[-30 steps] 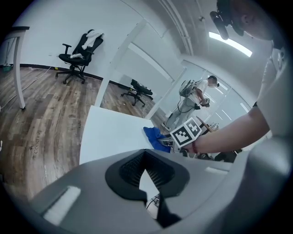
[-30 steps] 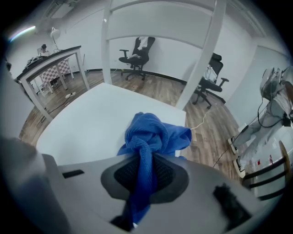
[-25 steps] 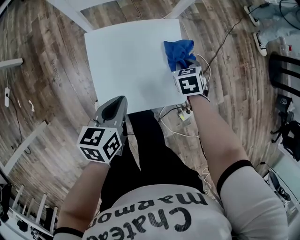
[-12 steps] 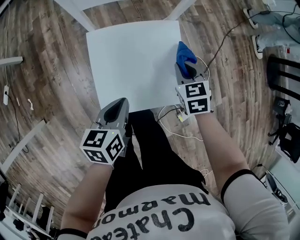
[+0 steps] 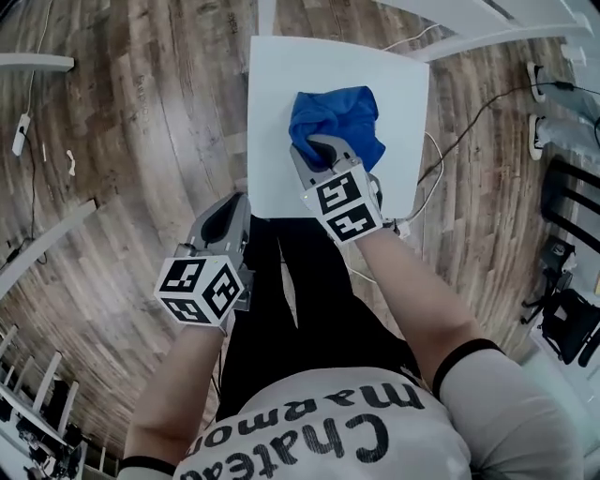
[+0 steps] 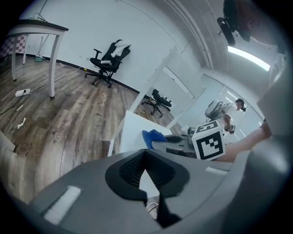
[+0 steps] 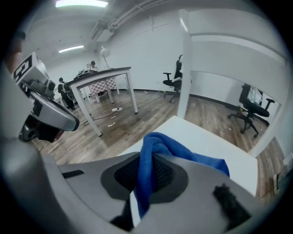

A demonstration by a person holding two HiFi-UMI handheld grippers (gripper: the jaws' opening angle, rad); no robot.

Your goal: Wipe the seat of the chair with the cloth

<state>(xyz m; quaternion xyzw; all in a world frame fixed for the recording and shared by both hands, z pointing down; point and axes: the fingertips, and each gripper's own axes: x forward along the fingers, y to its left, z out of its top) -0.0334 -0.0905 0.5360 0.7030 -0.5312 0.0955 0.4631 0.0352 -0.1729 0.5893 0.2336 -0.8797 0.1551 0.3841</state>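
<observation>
The white chair seat [image 5: 281, 84] lies below me in the head view. A blue cloth [image 5: 333, 124] is bunched on the middle of the seat, and my right gripper [image 5: 314, 155] is shut on its near edge. In the right gripper view the blue cloth [image 7: 158, 155] runs between the closed jaws and spreads onto the white seat [image 7: 215, 146]. My left gripper [image 5: 225, 220] hangs off the seat's near left corner, shut and holding nothing. The left gripper view shows the seat [image 6: 132, 132], the cloth [image 6: 153, 136] and the right gripper's marker cube [image 6: 209, 140] ahead.
Wood-pattern flooring [image 5: 122, 141] surrounds the chair. White chair-frame bars [image 5: 487, 28] run along the far right. Cables [image 5: 469, 112] trail on the floor to the right. Tables and black office chairs [image 6: 107, 61] stand farther off in the room.
My right gripper has carried the cloth from the seat's right edge to its middle. The head view has shifted. The left gripper has stayed near the seat's near left corner.
</observation>
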